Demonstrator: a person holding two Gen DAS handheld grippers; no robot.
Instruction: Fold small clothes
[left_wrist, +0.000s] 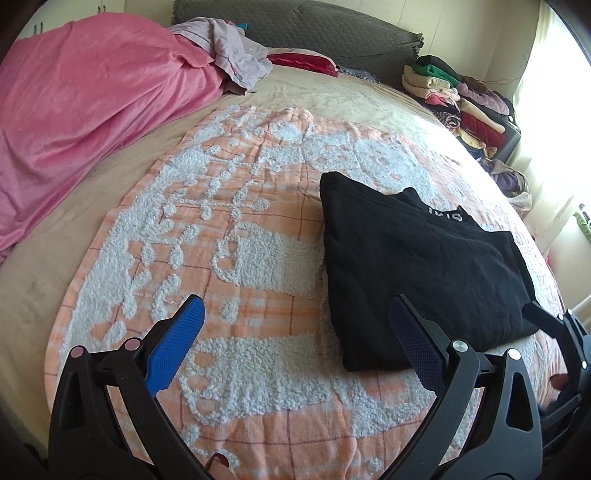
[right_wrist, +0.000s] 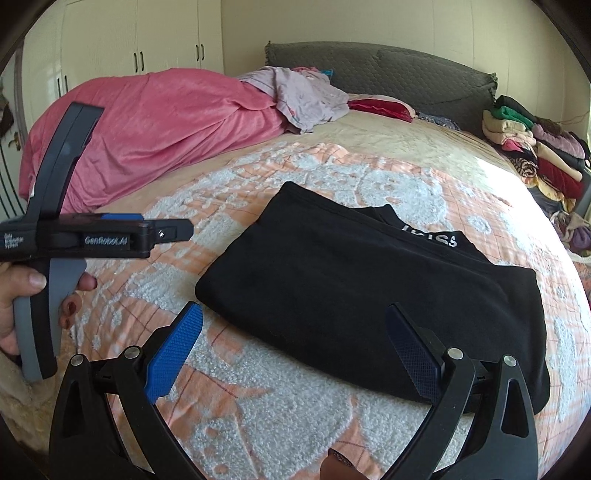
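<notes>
In the left wrist view, the left gripper (left_wrist: 295, 339) is seen spread wide with nothing held between its blue pads. A folded black garment (left_wrist: 417, 273) is laid on the orange and white blanket (left_wrist: 221, 236) covering the bed, its near corner just behind the right-hand pad. A pink cover (left_wrist: 85, 107) is heaped at the far left, and a stack of folded clothes (left_wrist: 461, 99) is seen at the far right.

In the right wrist view, the right gripper (right_wrist: 293, 345) is likewise held wide apart and empty, above the garment's near edge. The left gripper is seen side-on at the left, gripped by a hand (right_wrist: 14, 295).
</notes>
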